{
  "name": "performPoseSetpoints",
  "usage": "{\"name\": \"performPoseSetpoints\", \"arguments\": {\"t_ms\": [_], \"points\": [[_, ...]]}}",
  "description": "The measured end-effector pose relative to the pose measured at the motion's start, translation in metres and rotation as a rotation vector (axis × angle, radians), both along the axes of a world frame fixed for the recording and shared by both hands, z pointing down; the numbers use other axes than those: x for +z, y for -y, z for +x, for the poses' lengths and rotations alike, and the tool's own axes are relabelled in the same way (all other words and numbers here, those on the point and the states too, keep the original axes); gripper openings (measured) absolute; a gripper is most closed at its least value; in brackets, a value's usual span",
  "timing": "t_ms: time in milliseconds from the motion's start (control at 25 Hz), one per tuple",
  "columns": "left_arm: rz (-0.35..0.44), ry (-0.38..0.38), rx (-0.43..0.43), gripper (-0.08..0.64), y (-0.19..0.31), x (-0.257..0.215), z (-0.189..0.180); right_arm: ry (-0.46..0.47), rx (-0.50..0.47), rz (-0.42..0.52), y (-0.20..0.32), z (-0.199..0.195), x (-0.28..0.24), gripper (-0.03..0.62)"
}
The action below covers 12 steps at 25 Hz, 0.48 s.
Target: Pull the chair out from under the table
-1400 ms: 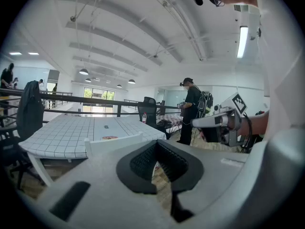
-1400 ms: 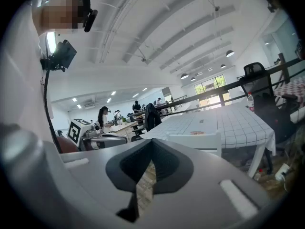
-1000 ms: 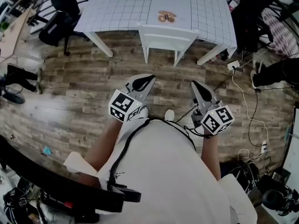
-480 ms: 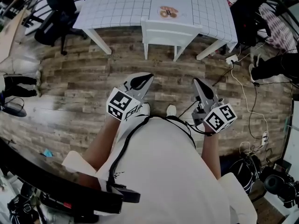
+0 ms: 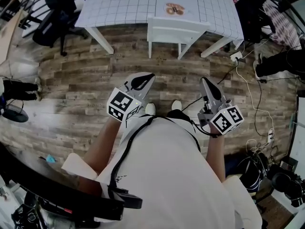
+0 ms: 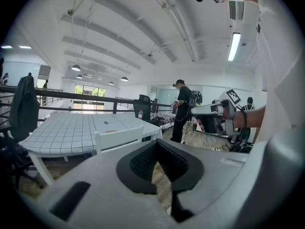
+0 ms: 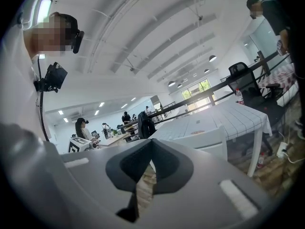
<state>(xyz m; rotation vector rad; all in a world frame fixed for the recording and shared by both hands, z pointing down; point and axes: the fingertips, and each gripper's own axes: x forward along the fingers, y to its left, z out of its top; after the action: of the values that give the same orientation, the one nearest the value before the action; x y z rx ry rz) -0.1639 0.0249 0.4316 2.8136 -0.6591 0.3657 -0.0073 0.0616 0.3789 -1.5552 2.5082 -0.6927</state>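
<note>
Both pairs of jaws are clenched tight with nothing between them: left gripper (image 5: 150, 76) and right gripper (image 5: 204, 79) are held side by side, apart, over the wood floor (image 5: 86, 80) (marker cubes facing up at the head camera). The white chair (image 5: 174, 31) is well ahead of both and untouched. It is tucked in at the near edge of the grid-patterned table (image 5: 124, 4), with its backrest toward the person.

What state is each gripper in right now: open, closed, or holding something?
Left gripper: closed, holding nothing.
Right gripper: closed, holding nothing.
Neither touches the chair.
</note>
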Motion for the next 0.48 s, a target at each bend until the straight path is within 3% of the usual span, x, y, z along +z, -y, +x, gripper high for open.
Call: {"name": "performPoseSetpoints", "arguments": {"t_ms": [480], "points": [[0.001, 0.01, -0.007, 0.008, 0.016, 0.004, 0.009, 0.007, -0.008, 0.005, 0.019, 0.009, -0.001, 0.006]]}}
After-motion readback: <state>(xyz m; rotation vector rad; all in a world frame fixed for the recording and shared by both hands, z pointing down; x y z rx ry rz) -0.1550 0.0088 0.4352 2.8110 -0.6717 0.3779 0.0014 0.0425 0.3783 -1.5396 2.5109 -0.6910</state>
